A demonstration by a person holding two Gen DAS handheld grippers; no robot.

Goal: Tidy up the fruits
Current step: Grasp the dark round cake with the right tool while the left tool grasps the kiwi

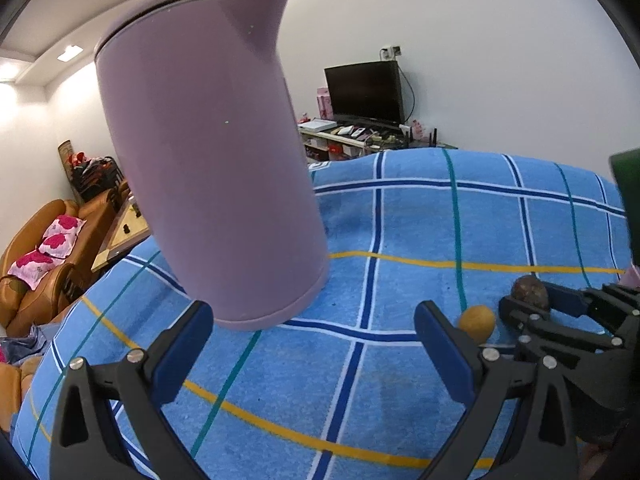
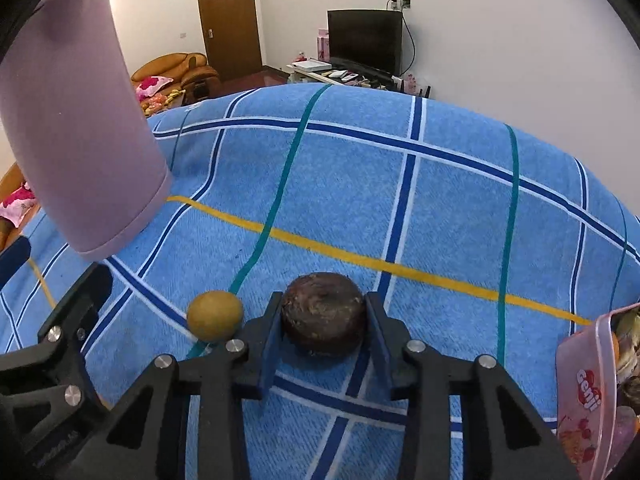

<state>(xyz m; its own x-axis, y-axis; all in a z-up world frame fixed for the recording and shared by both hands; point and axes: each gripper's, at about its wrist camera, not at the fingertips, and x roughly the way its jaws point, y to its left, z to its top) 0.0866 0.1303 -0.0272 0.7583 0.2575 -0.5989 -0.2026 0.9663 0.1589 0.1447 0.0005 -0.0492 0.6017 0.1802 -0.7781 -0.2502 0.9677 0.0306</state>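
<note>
Black arms of the right gripper [image 2: 323, 322] fill the bottom of its view, and its blue jaws are shut tight on a dark, wrinkly round fruit [image 2: 323, 314]. That dark fruit sits on the blue checked cloth [image 2: 360, 184] over the bench, right on a dark blue stripe. The jaws press it from both sides, most likely so it cannot roll away when it gets lifted. Just to the left of the dark fruit, very close to it, lies a small yellow fruit [image 2: 215, 315], and nothing is holding that one. To the right of the dark fruit, at the edge of the view, is a pink box [image 2: 586, 384] with other fruit inside it. I think the dark fruit is meant to go in there, since the job is to tidy the fruits. Far to the left of the dark fruit stands a big purple jug [image 2: 76, 128], well apart from it. The left gripper [image 1: 316, 344] has its jaws wide with nothing between them. It hangs over the cloth just in front of the jug [image 1: 208, 160], maybe waiting for its turn. From its side you can see the yellow fruit [image 1: 476, 322] and the dark fruit [image 1: 529, 292] in the other gripper's jaws.
</note>
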